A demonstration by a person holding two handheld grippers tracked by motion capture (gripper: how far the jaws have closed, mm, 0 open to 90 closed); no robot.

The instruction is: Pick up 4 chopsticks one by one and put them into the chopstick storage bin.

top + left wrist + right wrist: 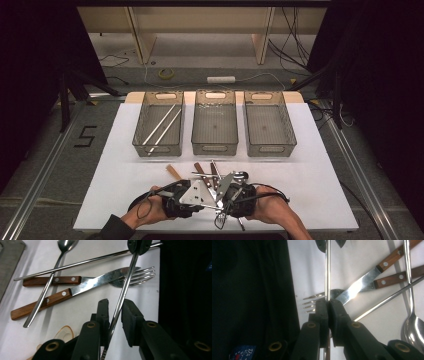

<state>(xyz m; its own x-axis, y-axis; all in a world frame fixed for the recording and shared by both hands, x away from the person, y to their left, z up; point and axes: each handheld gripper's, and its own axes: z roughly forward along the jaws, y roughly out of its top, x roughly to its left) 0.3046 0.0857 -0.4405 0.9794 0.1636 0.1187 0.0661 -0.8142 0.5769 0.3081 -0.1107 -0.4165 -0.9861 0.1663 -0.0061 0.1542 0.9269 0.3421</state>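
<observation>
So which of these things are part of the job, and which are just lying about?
In the job:
rod, clamped in the right gripper and standing between the open jaws of the left gripper
knives, fork, spoon
left bin with two sorted rods, middle bin, right bin

Lying about:
tape roll, white tube, cables

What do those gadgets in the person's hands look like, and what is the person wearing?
Each hand holds a black gripper: the left gripper and right gripper have two thick black jaws with flat rubbery pads, brass-coloured rivets and a grey three-cornered plate on top. A black cable loops from each. A dark sleeve covers the left forearm.
</observation>
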